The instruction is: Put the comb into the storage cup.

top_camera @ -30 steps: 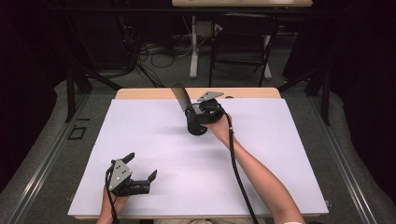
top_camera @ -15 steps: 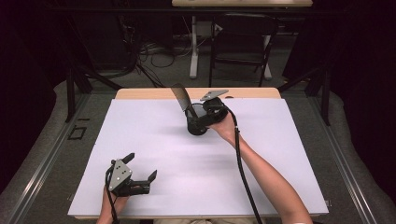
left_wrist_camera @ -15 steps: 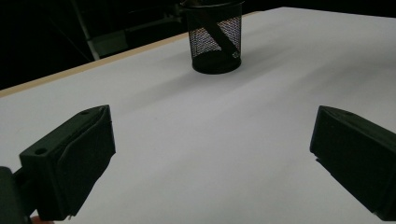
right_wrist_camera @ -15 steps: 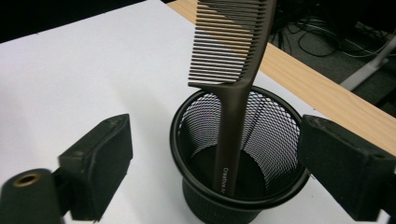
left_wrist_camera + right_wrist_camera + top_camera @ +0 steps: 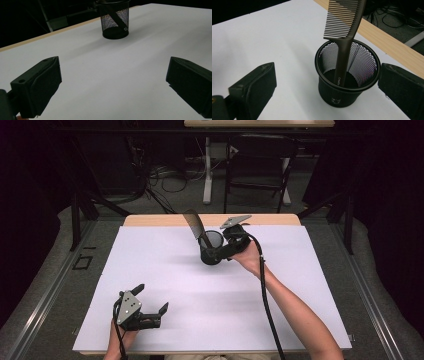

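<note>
One table (image 5: 165, 270) under a white sheet, one black mesh cup (image 5: 347, 75), one dark comb (image 5: 343, 37) standing handle-down inside it. The right gripper (image 5: 212, 251) has its jaws spread wide, the cup between them, untouched. The left gripper (image 5: 150, 307), well apart from the cup, is spread too, holding nothing.

black mesh cup (image 5: 347, 75), dark comb (image 5: 343, 30), white table (image 5: 150, 265)
</note>
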Demonstrator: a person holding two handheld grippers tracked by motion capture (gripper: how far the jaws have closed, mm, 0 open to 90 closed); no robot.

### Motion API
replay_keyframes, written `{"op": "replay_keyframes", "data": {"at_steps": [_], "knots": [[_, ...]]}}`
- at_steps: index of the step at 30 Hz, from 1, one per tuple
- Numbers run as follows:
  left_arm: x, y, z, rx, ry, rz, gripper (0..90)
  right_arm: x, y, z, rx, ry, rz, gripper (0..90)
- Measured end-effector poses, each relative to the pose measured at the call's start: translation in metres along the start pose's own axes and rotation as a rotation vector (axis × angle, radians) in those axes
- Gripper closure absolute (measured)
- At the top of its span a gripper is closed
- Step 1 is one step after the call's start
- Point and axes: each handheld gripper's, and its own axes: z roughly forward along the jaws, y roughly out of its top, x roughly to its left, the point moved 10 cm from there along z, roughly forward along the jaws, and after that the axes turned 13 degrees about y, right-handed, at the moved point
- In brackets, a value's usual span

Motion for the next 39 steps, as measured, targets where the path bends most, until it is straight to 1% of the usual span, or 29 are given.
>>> {"op": "replay_keyframes", "data": {"at_steps": [2, 5, 9, 20, 27, 30, 34, 39], "knots": [[0.0, 0.0, 0.0, -0.001, 0.0, -0.002, 0.0, 0.001, -0.002, -0.004, 0.003, 0.002, -0.002, 1.0], [0.0, 0.0, 0.0, 0.0, 0.0, -0.001, 0.0, 0.004, -0.004, -0.009, -0.002, 0.019, 0.006, 0.0], [0.0, 0.0, 0.0, -0.002, 0.002, 0.0, 0.0, 0.007, -0.009, -0.014, 0.01, 0.021, -0.003, 0.0], [0.0, 0.0, -0.001, -0.001, 0.003, 0.001, 0.0, 0.012, -0.024, -0.033, 0.018, 0.028, 0.003, 0.0], [0.0, 0.0, 0.0, 0.001, 0.001, 0.001, 0.0, 0.013, -0.038, -0.039, 0.037, 0.031, 0.009, 0.0], [0.0, 0.0, 0.0, 0.0, 0.002, 0.001, 0.0, 0.013, -0.046, -0.042, 0.047, 0.025, 0.008, 0.0], [0.0, 0.0, 0.0, 0.001, 0.002, 0.002, 0.0, 0.013, -0.056, -0.046, 0.049, 0.026, 0.018, 0.0], [0.0, 0.0, 0.0, 0.001, 0.003, 0.0, 0.0, 0.015, -0.07, -0.052, 0.065, 0.024, 0.028, 0.0]]}}
